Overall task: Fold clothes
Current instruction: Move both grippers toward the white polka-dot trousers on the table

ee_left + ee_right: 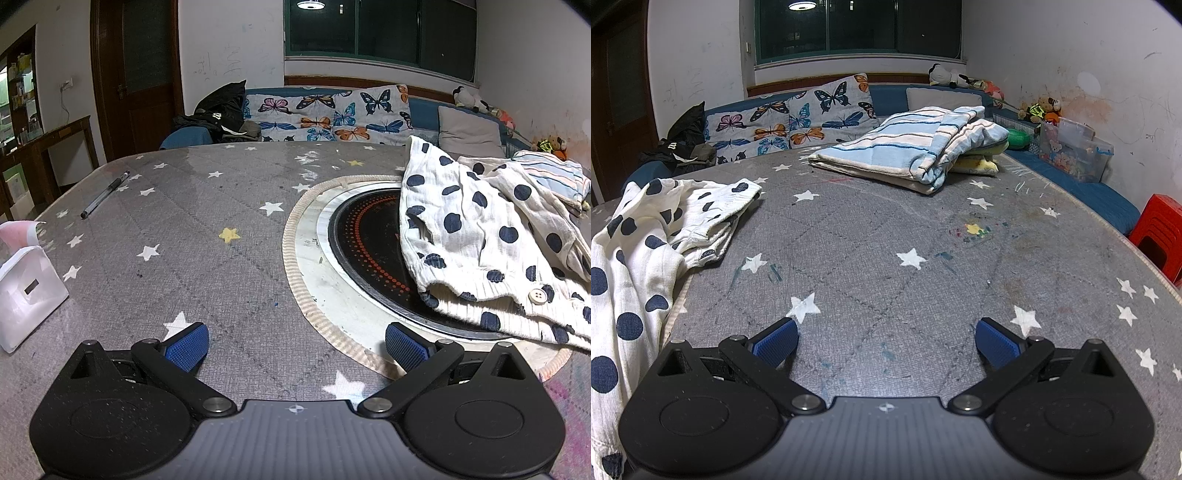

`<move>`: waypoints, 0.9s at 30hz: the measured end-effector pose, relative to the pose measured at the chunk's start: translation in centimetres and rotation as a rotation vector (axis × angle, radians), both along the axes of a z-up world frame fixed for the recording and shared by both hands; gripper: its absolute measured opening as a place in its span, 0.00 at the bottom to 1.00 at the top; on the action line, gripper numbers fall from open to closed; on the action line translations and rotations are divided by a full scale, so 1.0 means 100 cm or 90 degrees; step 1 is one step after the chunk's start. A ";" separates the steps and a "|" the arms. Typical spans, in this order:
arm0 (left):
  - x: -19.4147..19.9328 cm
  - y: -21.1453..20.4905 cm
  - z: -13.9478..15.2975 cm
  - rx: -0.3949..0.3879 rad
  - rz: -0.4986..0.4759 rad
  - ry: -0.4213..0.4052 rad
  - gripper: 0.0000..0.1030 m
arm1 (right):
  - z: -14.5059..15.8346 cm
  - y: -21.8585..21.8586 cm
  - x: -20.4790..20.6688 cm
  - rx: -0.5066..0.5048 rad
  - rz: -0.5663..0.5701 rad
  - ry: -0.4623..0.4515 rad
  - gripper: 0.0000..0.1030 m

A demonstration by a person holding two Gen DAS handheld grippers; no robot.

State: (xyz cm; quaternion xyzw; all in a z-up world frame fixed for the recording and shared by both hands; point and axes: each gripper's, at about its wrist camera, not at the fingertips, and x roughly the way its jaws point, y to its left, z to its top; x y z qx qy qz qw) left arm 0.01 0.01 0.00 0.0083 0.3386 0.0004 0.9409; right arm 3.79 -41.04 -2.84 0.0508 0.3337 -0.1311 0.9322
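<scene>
A crumpled white garment with dark blue dots [491,240] lies on the grey star-patterned table [207,236], partly over a round black cooktop [365,243]. In the right wrist view the same dotted garment [646,236] fills the left side. My left gripper [295,345] hovers open over the table, left of the garment's hem, with nothing between its blue pads. My right gripper [886,343] is open too, over bare table to the right of the garment. A folded striped blue and white cloth [916,147] rests at the table's far side.
A pen [105,195] and a white tissue box [26,295] lie at the left of the table. Behind the table runs a blue bench with butterfly cushions [325,114] and dark clothes [218,114]. A red stool [1160,232] and a toy box [1075,151] stand at the right.
</scene>
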 end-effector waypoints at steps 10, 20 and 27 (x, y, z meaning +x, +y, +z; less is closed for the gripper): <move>0.000 0.000 0.001 0.000 -0.002 0.009 1.00 | 0.000 0.000 -0.001 0.007 0.001 -0.003 1.00; -0.011 -0.020 0.009 0.005 -0.016 0.017 1.00 | 0.004 0.007 -0.013 0.006 0.032 -0.001 1.00; -0.020 -0.033 0.016 -0.002 -0.033 0.013 1.00 | 0.007 0.020 -0.032 0.011 0.066 -0.006 1.00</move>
